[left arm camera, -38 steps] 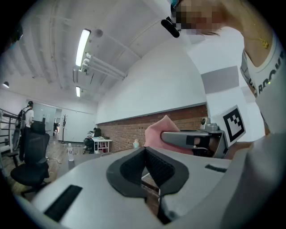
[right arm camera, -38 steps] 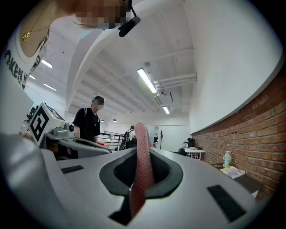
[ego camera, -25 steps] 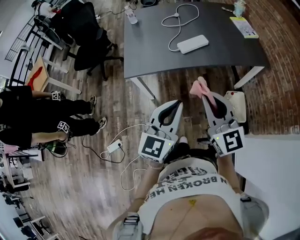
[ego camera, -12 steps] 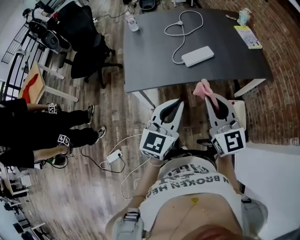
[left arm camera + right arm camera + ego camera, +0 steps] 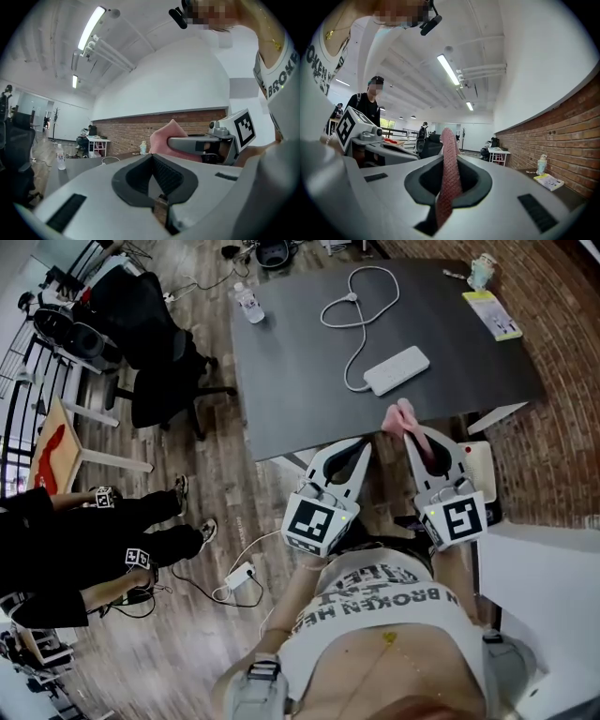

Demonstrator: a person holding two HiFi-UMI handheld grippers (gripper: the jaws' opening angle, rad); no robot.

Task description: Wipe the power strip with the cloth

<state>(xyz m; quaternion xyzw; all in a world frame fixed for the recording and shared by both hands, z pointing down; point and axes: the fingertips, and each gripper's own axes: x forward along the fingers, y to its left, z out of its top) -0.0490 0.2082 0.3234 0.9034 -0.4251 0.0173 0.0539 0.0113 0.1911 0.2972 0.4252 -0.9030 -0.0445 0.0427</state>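
- Power strip (image 5: 397,370), white and flat, lay on the right half of the dark grey table (image 5: 300,381). Its white cable (image 5: 349,310) looped away toward the far edge. Nothing touched it.
- Compared with a second earlier, the power strip and the table sat lower in the head view and nearer the grippers. The person had walked up to the table, and its near edge now lay right at the gripper tips.
- Pink cloth (image 5: 405,418) stuck out past the tips of the right gripper (image 5: 419,437). It reached over the table's near edge, short of the power strip and clearly apart from it.
- The right gripper was clamped on the cloth. Its own view showed the fabric running up between the pressed jaws.
- The left gripper (image 5: 352,451), just beside the right one, had its jaws closed together with nothing between them. Both grippers pointed level toward the table.
- For the task, this looked like the end of the approach, with no wiping begun. The next move would likely carry the cloth forward and down onto the strip's top, with the left gripper free to steady the strip.
- Farther out, a clear bottle (image 5: 248,304) stood near the table's far left corner and a yellow booklet (image 5: 492,315) lay at the far right.
- A black office chair (image 5: 150,343) stood left of the table. A person in black (image 5: 84,549) stood on the wooden floor at the left.
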